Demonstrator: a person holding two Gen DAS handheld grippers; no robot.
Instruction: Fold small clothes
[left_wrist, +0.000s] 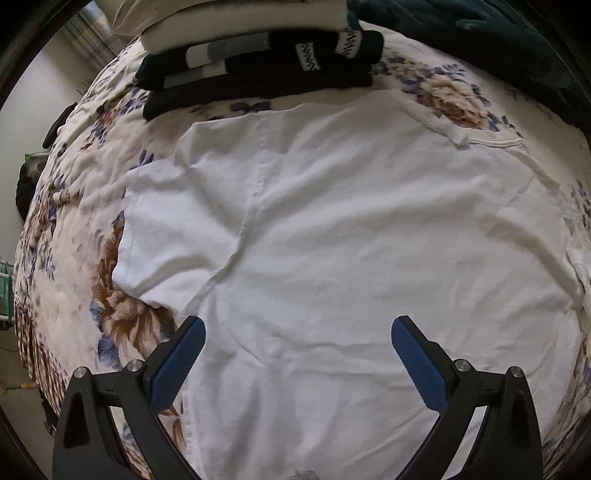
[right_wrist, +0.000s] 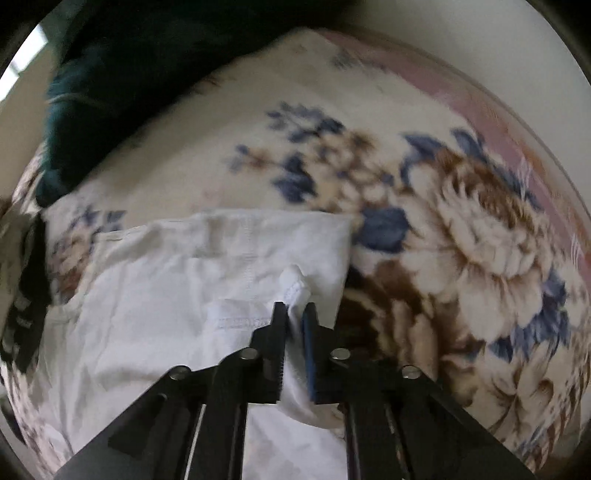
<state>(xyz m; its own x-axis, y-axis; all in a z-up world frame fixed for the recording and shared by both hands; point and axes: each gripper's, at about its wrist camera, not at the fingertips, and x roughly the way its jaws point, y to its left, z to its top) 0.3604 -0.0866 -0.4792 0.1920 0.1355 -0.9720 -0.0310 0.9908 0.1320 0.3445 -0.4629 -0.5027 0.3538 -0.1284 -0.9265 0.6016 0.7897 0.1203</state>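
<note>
**Operator:** Report the work surface, largest item first.

**Technician:** A floral blanket (left_wrist: 122, 317) covers the whole surface. A white T-shirt (left_wrist: 332, 229) lies spread flat on it, filling the middle of the left wrist view; laid flat, its edges can be picked up for folding. At the far edge sits a stack of folded clothes (left_wrist: 258, 62), dark items under pale ones, just beyond the shirt's far hem. My judgement: finished pieces are parked there, clear of the folding area. A dark teal fabric (left_wrist: 480, 40) lies far right.

**Operator:** Left gripper (left_wrist: 298, 332)?

**Technician:** Jaws spread wide, nothing between them. It hangs above the near part of the shirt, pointing steeply down. Contact with the cloth cannot be confirmed.

**Operator:** Right gripper (right_wrist: 294, 314)?

**Technician:** Clamped on a bunched edge of the white T-shirt (right_wrist: 147, 295); a stitched hem shows just left of the tips, and cloth fills the narrow gap. The view is blurred.

**Operator:** Purpose of that grip?

**Technician:** Probably to carry that edge across the body of the shirt as a fold.
</note>
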